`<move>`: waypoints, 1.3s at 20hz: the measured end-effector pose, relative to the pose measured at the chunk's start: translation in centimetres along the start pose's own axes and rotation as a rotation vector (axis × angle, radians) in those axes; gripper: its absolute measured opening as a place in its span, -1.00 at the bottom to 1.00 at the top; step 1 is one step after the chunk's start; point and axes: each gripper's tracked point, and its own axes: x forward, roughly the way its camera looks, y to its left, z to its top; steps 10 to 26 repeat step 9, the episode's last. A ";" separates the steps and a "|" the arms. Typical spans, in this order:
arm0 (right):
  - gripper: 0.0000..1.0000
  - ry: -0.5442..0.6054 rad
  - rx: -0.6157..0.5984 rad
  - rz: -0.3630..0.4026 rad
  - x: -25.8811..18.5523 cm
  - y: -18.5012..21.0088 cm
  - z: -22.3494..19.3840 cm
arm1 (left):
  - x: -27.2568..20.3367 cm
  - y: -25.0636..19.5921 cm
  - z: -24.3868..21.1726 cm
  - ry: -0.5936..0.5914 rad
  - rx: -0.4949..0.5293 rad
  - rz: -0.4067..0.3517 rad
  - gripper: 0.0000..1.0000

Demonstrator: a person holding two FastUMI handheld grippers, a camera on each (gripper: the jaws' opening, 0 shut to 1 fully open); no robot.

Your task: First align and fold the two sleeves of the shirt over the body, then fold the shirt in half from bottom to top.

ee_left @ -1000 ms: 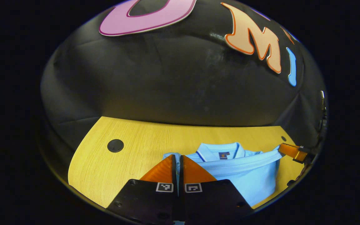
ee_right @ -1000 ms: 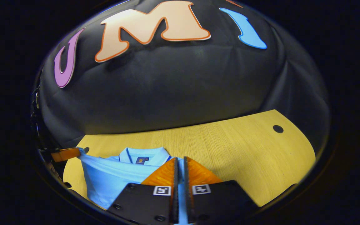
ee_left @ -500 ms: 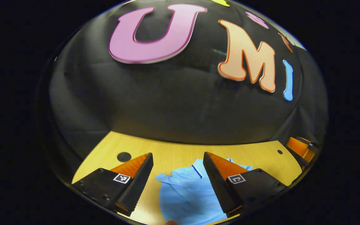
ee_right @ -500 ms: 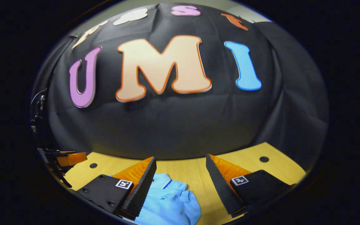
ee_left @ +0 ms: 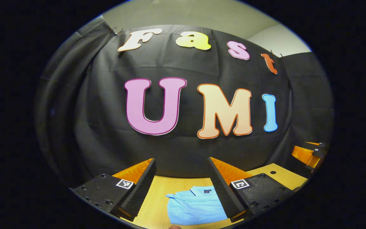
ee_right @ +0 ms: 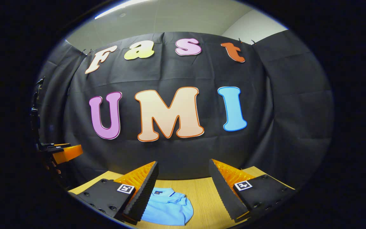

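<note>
A light blue polo shirt (ee_left: 195, 205) lies folded into a compact rectangle on the wooden table (ee_left: 157, 198), collar toward the booth wall. In the left gripper view my left gripper (ee_left: 181, 181) stands open above it, raised well off the cloth, nothing between its fingers. The right gripper view has the same shirt (ee_right: 167, 206) low between the fingers of my right gripper (ee_right: 183, 183), which is also open and lifted clear. The right gripper (ee_left: 308, 154) appears at the far right edge of the left gripper view, and the left gripper (ee_right: 64, 152) at the far left of the right gripper view.
The wooden table (ee_right: 202, 197) has a small round dark hole (ee_left: 273, 172) near its far right corner. The black cloth booth wall rises right behind the table's far edge.
A second ago both grippers were shut on the shirt's hem, carrying it over the collar. They then let go, opened, and have risen and tilted up away from the folded shirt.
</note>
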 end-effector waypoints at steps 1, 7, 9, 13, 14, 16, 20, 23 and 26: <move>0.96 -0.010 -0.010 0.005 -1.3 -0.1 0.4 | -1.1 -0.7 0.7 -0.015 -0.004 -0.007 0.87; 0.87 -0.059 -0.048 0.043 -5.7 0.2 2.2 | -4.6 -2.5 3.3 -0.087 0.002 -0.023 0.89; 0.94 -0.084 -0.048 0.053 -5.8 0.4 3.3 | -4.5 -2.4 3.2 -0.082 0.015 -0.020 0.92; 0.94 -0.084 -0.048 0.053 -5.8 0.4 3.3 | -4.5 -2.4 3.2 -0.082 0.015 -0.020 0.92; 0.94 -0.084 -0.048 0.053 -5.8 0.4 3.3 | -4.5 -2.4 3.2 -0.082 0.015 -0.020 0.92; 0.94 -0.084 -0.048 0.053 -5.8 0.4 3.3 | -4.5 -2.4 3.2 -0.082 0.015 -0.020 0.92; 0.94 -0.084 -0.048 0.053 -5.8 0.4 3.3 | -4.5 -2.4 3.2 -0.082 0.015 -0.020 0.92; 0.94 -0.084 -0.048 0.053 -5.8 0.4 3.3 | -4.5 -2.4 3.2 -0.082 0.015 -0.020 0.92; 0.94 -0.084 -0.048 0.053 -5.8 0.4 3.3 | -4.5 -2.4 3.2 -0.082 0.015 -0.020 0.92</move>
